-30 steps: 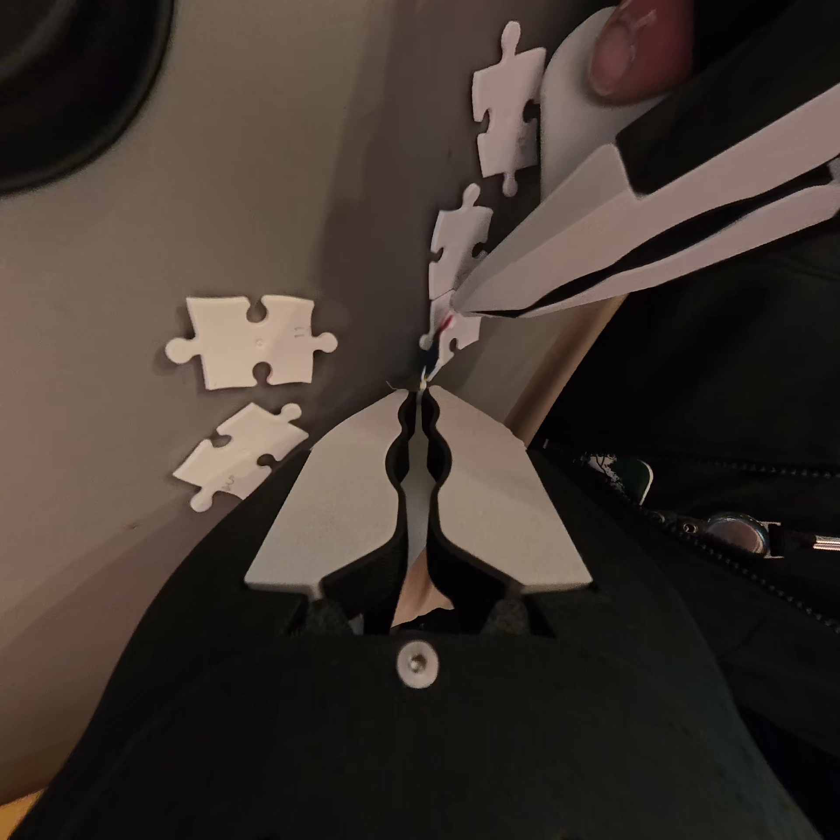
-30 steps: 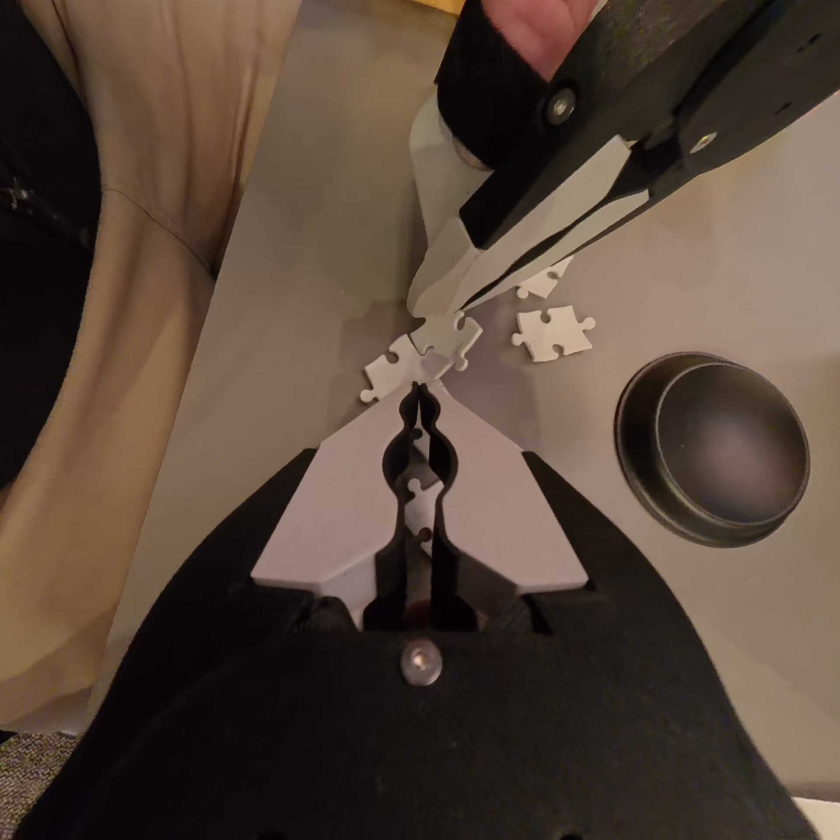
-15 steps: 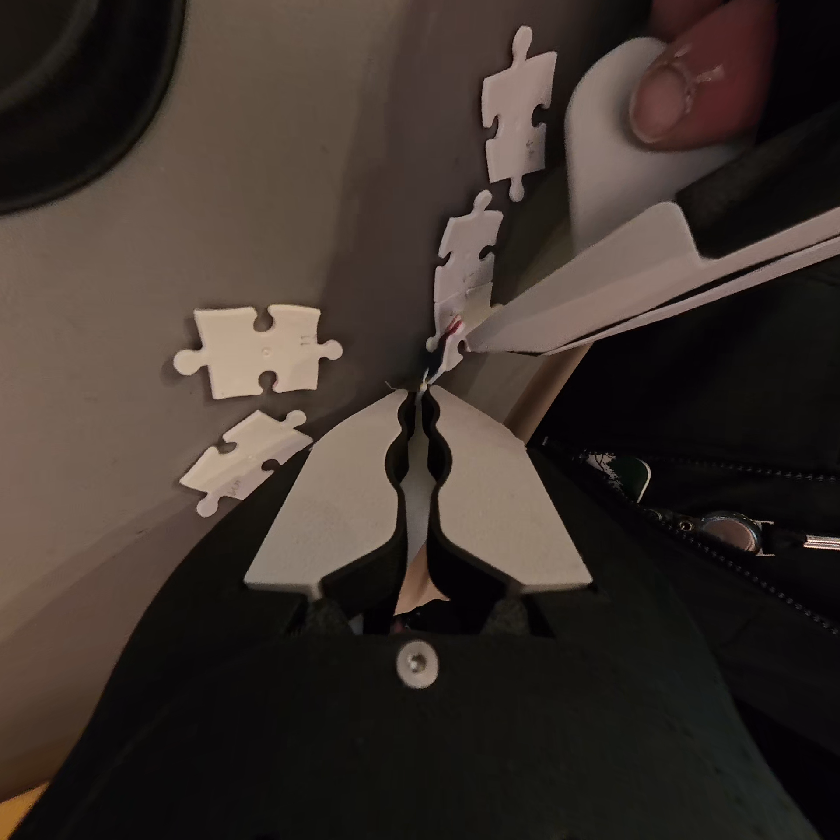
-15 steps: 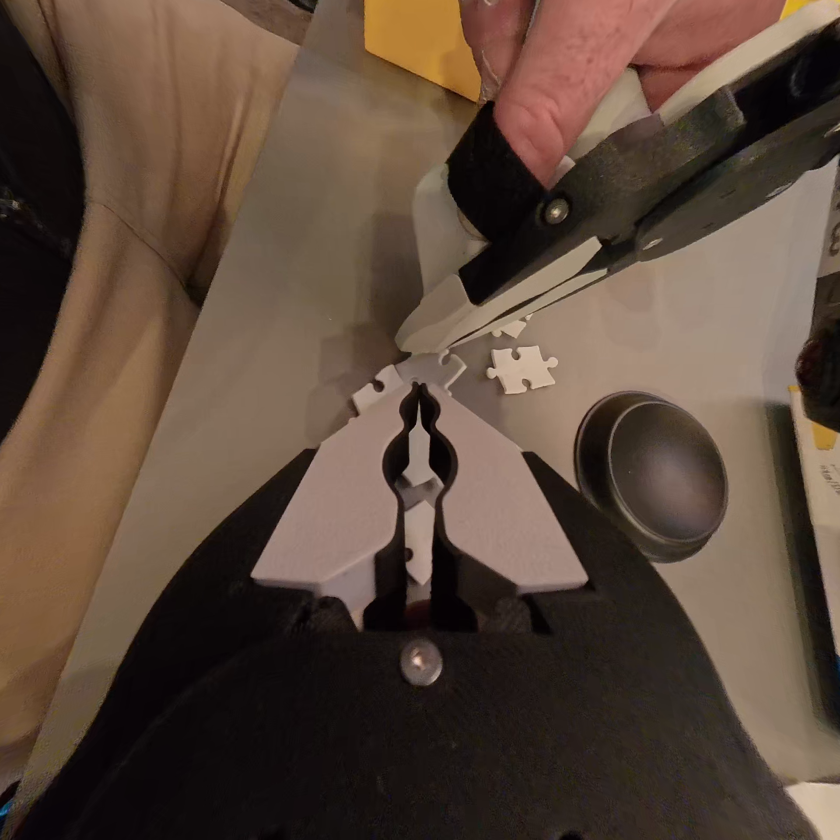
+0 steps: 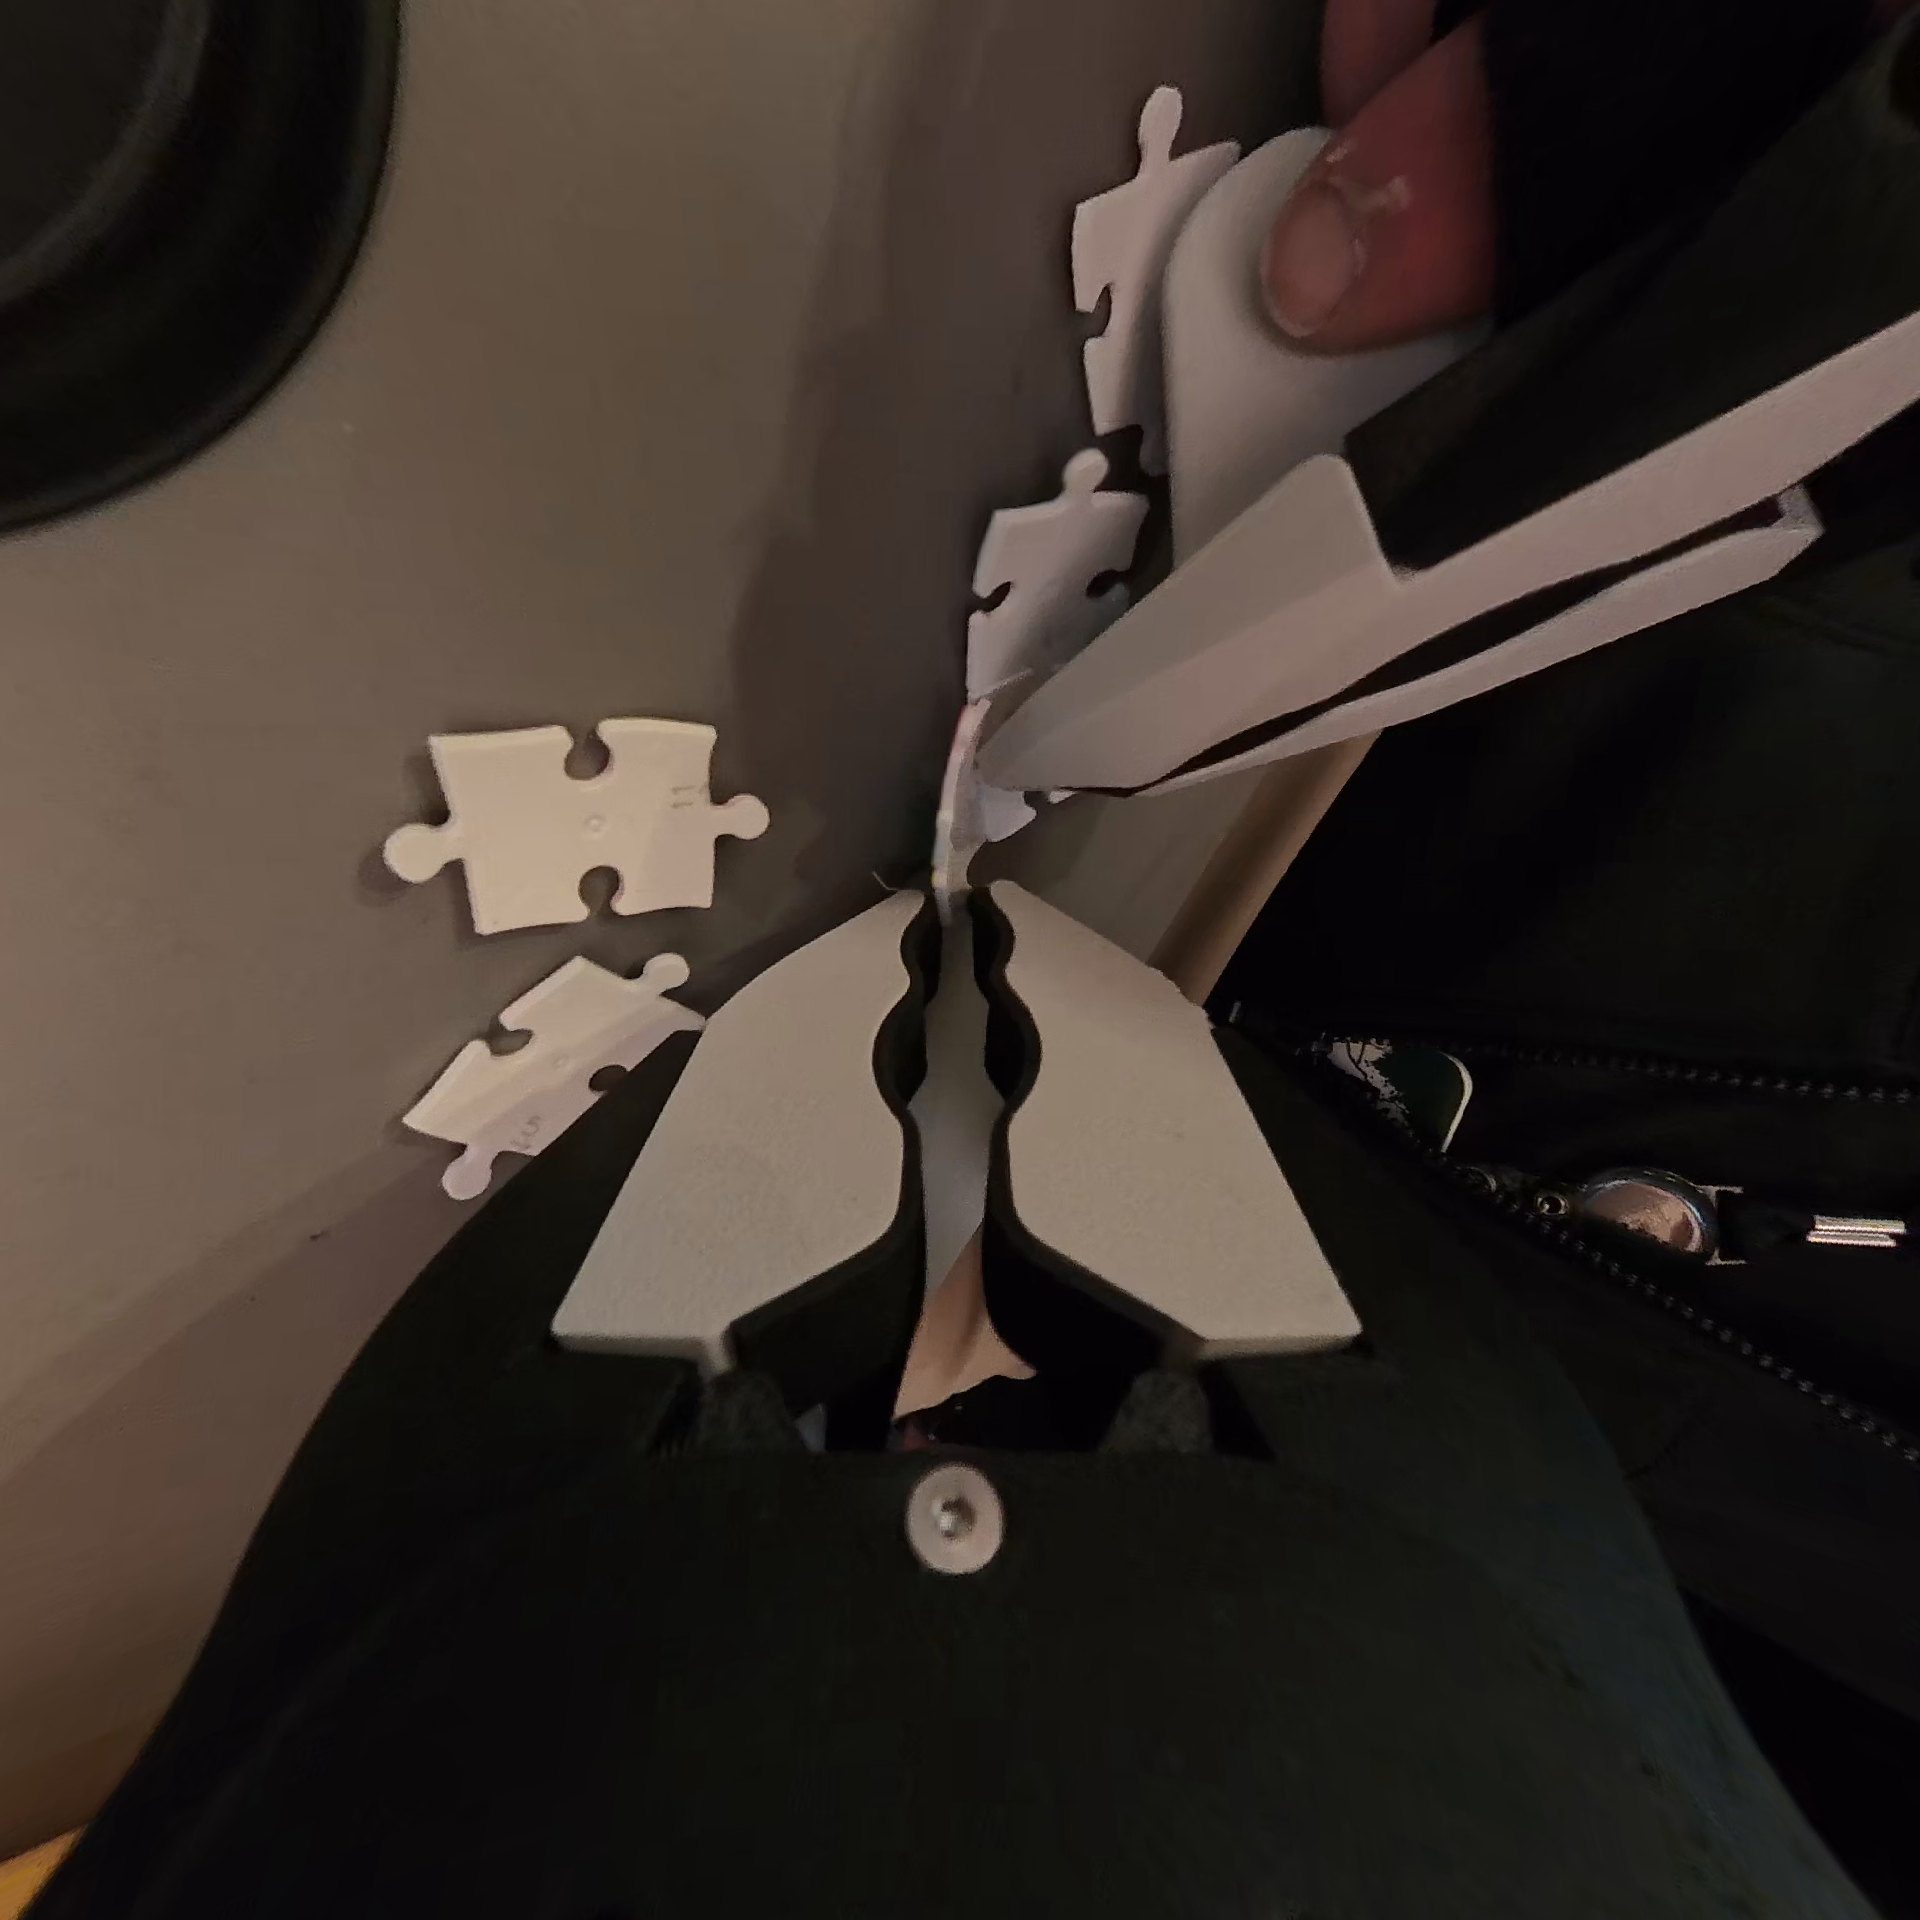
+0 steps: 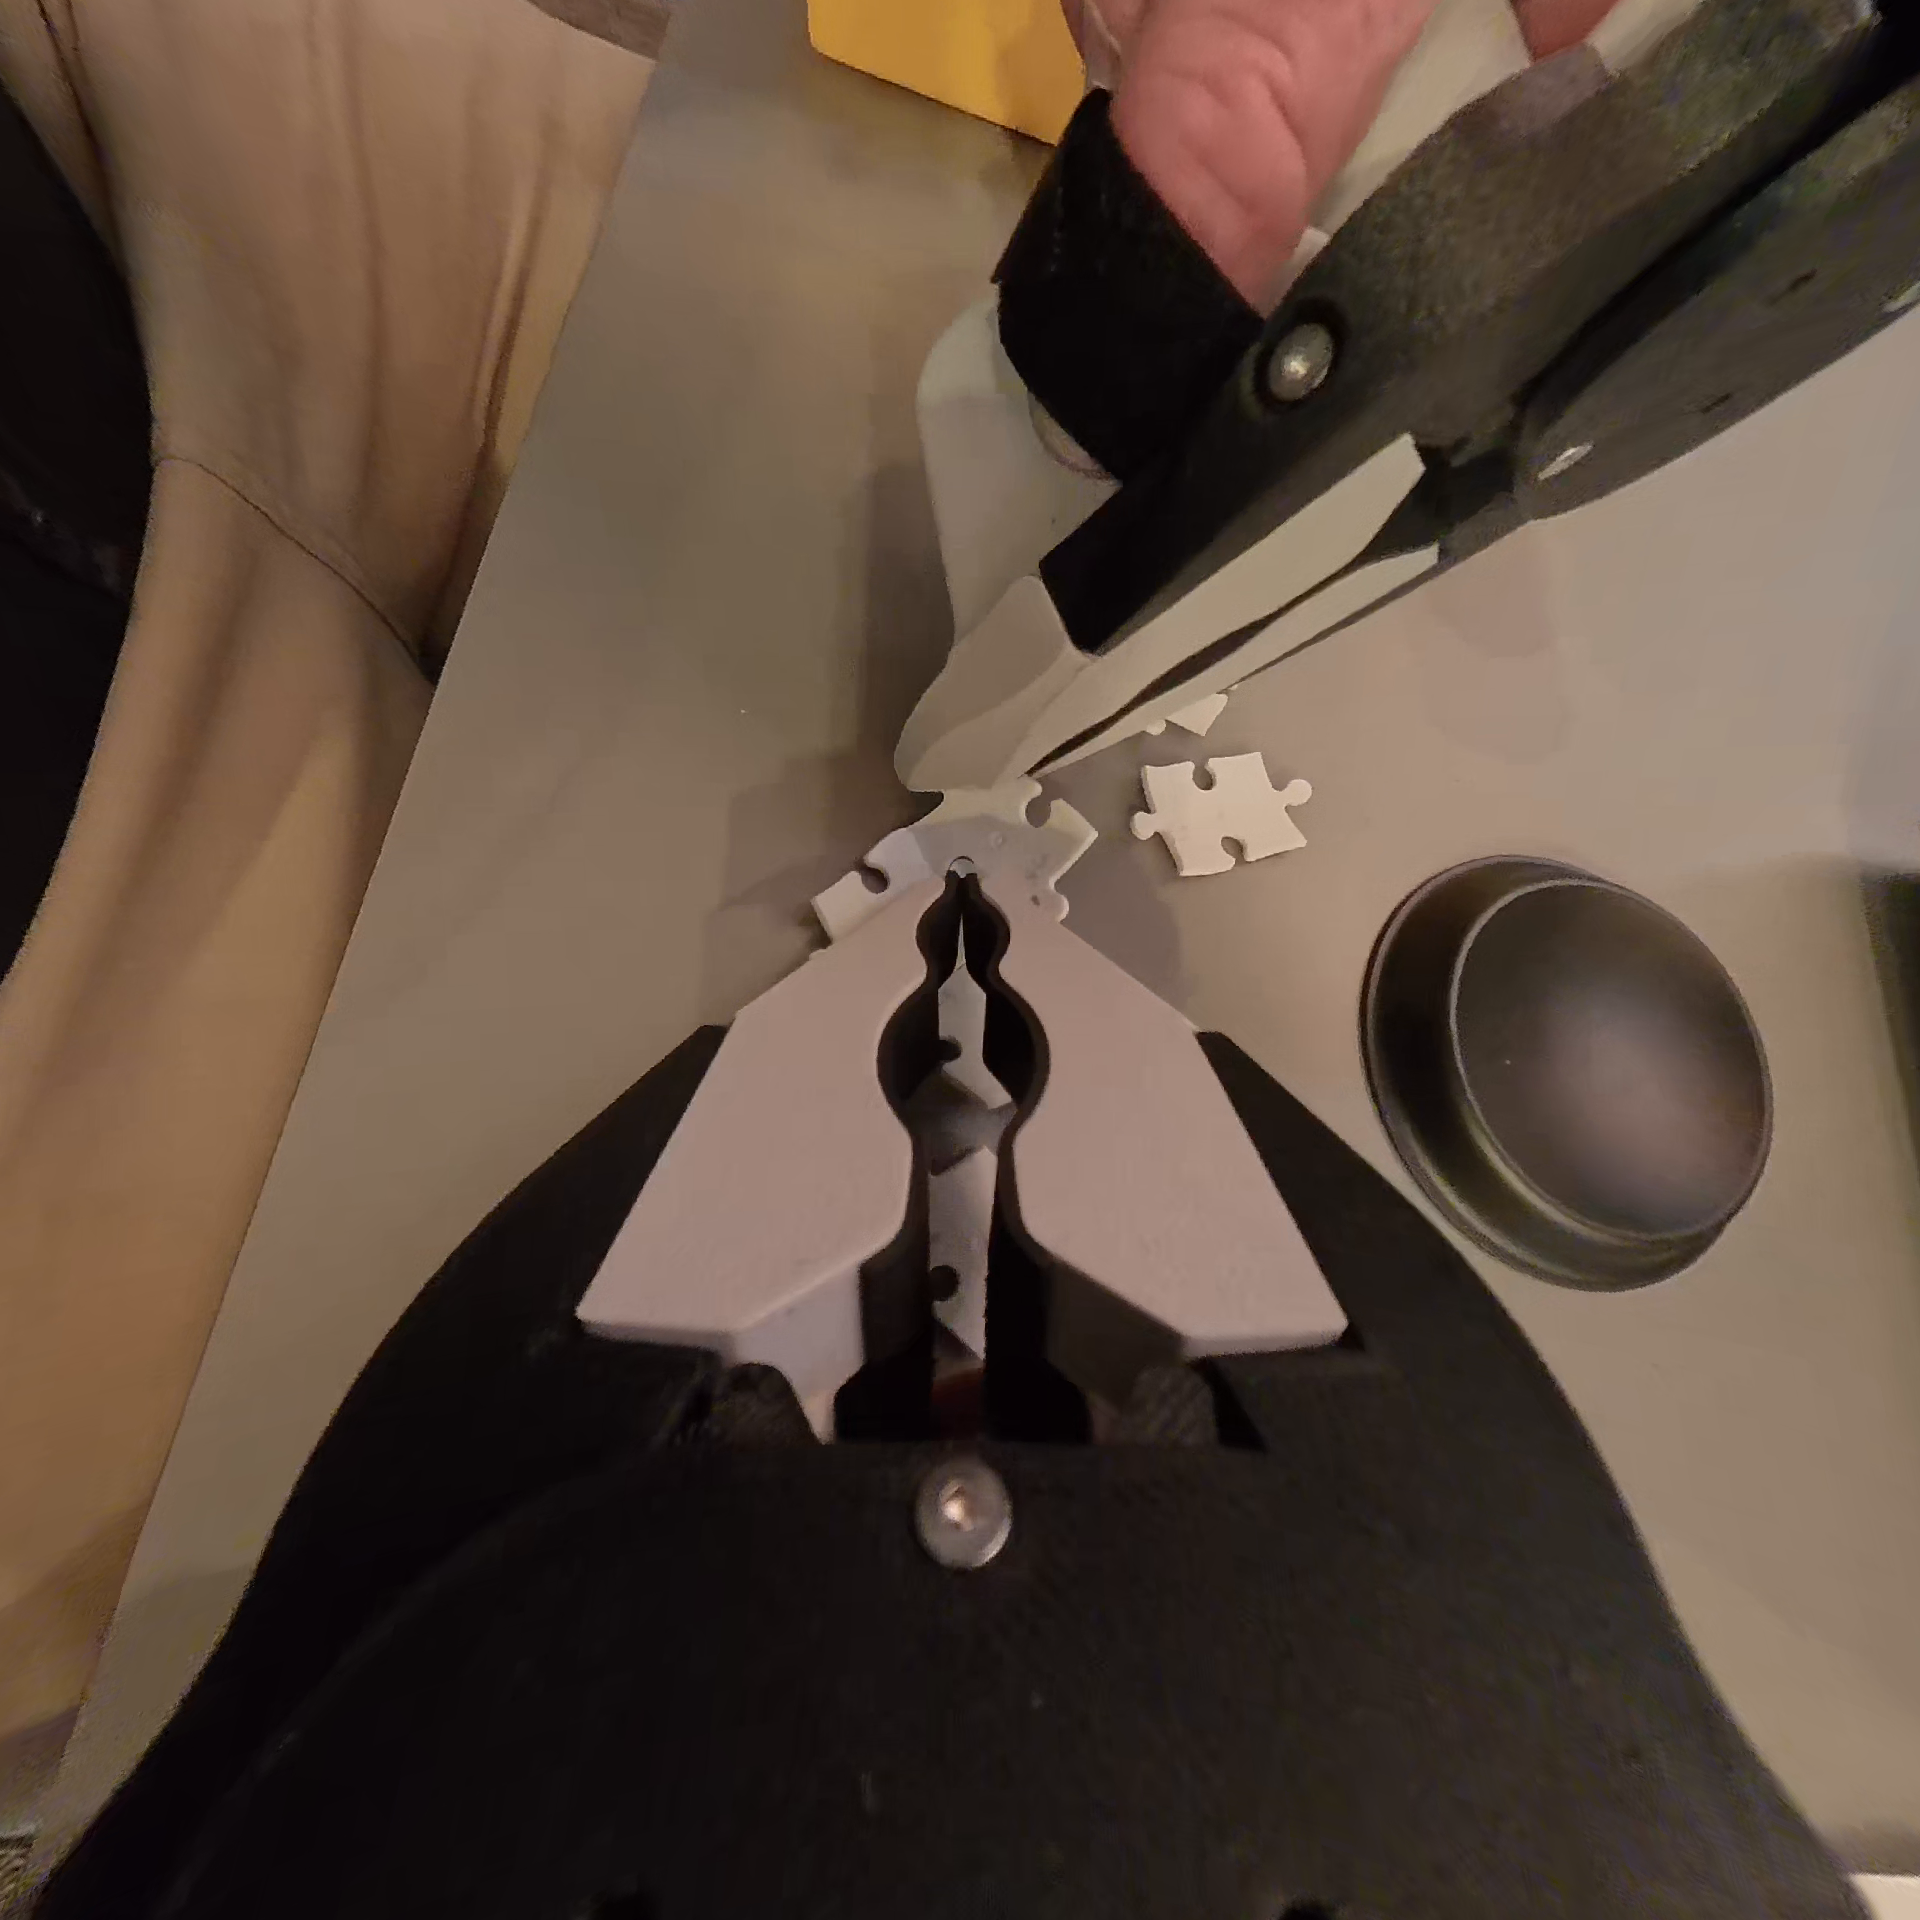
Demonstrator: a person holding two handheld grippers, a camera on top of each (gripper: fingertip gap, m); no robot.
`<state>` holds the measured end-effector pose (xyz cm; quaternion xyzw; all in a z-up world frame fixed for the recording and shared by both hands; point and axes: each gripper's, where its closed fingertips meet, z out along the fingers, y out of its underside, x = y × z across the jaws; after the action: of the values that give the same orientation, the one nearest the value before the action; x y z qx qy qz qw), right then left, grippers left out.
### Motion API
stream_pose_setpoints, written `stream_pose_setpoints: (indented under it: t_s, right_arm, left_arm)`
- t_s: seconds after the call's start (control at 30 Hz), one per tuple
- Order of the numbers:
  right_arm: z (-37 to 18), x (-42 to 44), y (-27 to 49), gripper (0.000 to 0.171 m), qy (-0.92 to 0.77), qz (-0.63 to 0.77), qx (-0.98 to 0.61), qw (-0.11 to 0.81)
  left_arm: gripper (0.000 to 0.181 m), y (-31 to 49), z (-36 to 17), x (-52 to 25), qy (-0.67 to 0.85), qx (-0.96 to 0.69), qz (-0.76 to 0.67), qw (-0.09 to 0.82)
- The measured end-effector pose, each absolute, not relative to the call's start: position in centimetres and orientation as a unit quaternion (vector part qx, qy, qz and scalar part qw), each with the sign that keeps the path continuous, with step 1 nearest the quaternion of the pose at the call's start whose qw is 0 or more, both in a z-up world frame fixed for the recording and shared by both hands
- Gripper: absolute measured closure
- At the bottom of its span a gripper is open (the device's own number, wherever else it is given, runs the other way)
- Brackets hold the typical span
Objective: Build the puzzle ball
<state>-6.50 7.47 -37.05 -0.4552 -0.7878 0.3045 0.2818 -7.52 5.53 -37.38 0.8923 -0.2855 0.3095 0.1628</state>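
My left gripper (image 5: 948, 902) is shut on a white puzzle piece (image 5: 964, 821), seen edge-on at its tips. My right gripper (image 5: 1003, 771) comes in from the upper right and is shut, touching that piece. In the right wrist view my right gripper (image 6: 961, 883) pinches a white piece (image 6: 1023, 854). The left gripper (image 6: 920, 774) is shut on a piece at its top edge. The two held pieces meet above the grey table (image 6: 665, 582). I cannot tell whether they are locked. Loose white pieces (image 5: 582, 821) (image 5: 540, 1081) (image 5: 1049, 582) lie on the table.
A black domed base (image 6: 1569, 1070) stands on the table to the right. A yellow box (image 6: 935, 52) is at the far edge. Another loose piece (image 6: 1221, 816) lies near the dome. The person's beige trousers (image 6: 208, 520) border the table's left edge. Left and right tips are no more than a few centimetres apart.
Both grippers stay shut and pressed together. The held piece has turned more edge-on in the left wrist view. The right wrist view has tilted up, bringing in the yellow box.
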Motion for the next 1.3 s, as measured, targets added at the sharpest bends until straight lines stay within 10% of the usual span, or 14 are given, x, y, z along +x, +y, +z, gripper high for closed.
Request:
stream_pose_setpoints:
  t_s: [1.3]
  right_arm:
    - [-37.3,-6.5,7.7,0.171,-0.782,0.316,-0.476,0.250]
  left_arm:
    - [0.181,7.1,-37.5,-6.8,-0.386,0.904,0.183,-0.024]
